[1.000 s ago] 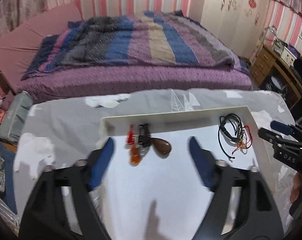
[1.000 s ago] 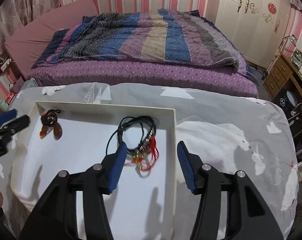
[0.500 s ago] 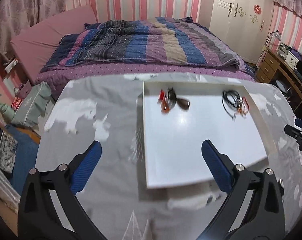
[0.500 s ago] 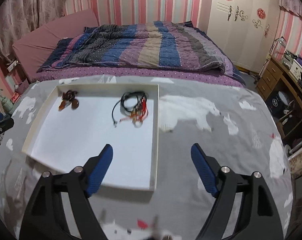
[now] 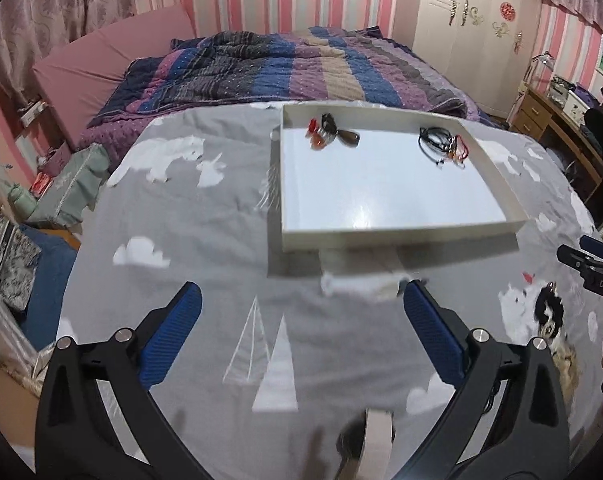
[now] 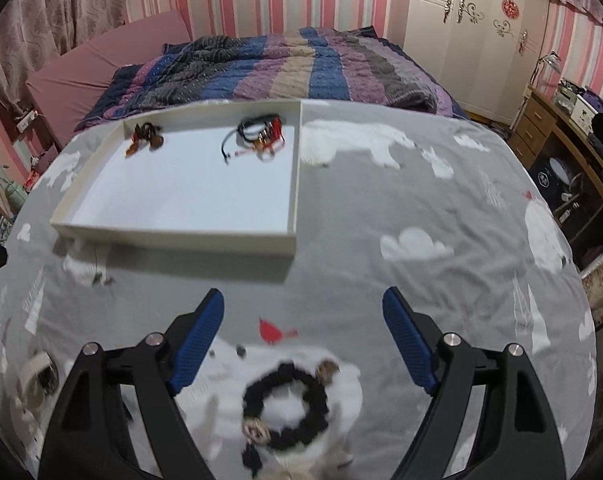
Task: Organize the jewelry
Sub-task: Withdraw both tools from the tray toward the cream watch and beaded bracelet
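Observation:
A shallow white tray (image 5: 401,236) (image 6: 173,240) lies on the grey printed cloth. At its far end sit amber and brown pendants (image 5: 329,136) (image 6: 145,138) and a bundle of black cords with red bits (image 5: 441,144) (image 6: 261,132). Nearer than the tray, a black scrunchie bracelet (image 6: 285,404) (image 5: 549,308) lies on the cloth, just below my right gripper (image 6: 301,308), which is open and empty. My left gripper (image 5: 301,300) is open wide with nothing in it, above a beige band (image 5: 375,440) (image 6: 37,368).
The grey cloth (image 5: 205,240) covers a rounded table that drops off at left and right. Behind it stands a bed with a striped quilt (image 5: 281,64). A white wardrobe (image 6: 473,32) and a wooden desk (image 6: 549,128) are at the right.
Both grippers pulled back from over the tray toward the near side of the table and their jaws spread wider. The scrunchie and the beige band came into view.

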`<state>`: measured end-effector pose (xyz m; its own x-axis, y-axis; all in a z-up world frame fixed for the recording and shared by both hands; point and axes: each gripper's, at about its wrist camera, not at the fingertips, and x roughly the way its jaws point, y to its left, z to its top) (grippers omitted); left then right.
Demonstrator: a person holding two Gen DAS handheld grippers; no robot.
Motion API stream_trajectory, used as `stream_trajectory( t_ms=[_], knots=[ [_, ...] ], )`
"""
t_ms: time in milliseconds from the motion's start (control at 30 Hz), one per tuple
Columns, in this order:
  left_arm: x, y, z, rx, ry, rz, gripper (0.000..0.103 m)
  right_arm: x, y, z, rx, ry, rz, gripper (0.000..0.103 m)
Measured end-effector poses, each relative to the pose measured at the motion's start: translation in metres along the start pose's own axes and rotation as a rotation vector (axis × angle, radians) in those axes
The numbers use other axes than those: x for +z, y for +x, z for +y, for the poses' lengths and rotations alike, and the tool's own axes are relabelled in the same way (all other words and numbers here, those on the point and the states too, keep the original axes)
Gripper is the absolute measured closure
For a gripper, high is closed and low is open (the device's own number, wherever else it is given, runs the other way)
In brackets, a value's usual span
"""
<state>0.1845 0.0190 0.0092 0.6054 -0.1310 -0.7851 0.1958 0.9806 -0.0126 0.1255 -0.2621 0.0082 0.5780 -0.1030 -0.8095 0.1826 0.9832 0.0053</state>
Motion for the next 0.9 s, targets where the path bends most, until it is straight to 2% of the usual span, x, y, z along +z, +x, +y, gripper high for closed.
stream_trajectory(
  t_ms=[233, 367, 700, 900],
  knots=[
    [-0.031, -0.017, -0.003, 0.017, 0.005, 0.001, 0.003, -0.029, -0.014, -0.009, 0.0, 0.021, -0.008, 0.021],
    [-0.043, -0.022, -0.008, -0.011, 0.01, 0.01, 0.003, -0.038, -0.019, -0.011, 0.016, 0.041, -0.012, 0.021],
    [-0.07, -0.035, -0.025, -0.011, 0.053, -0.005, 0.003, -0.055, -0.024, -0.015, 0.022, 0.061, -0.022, 0.021],
    [-0.083, -0.038, -0.02, -0.021, 0.032, 0.005, 0.003, -0.062, -0.024, -0.014, 0.003, 0.05, -0.025, 0.021]
  ],
)
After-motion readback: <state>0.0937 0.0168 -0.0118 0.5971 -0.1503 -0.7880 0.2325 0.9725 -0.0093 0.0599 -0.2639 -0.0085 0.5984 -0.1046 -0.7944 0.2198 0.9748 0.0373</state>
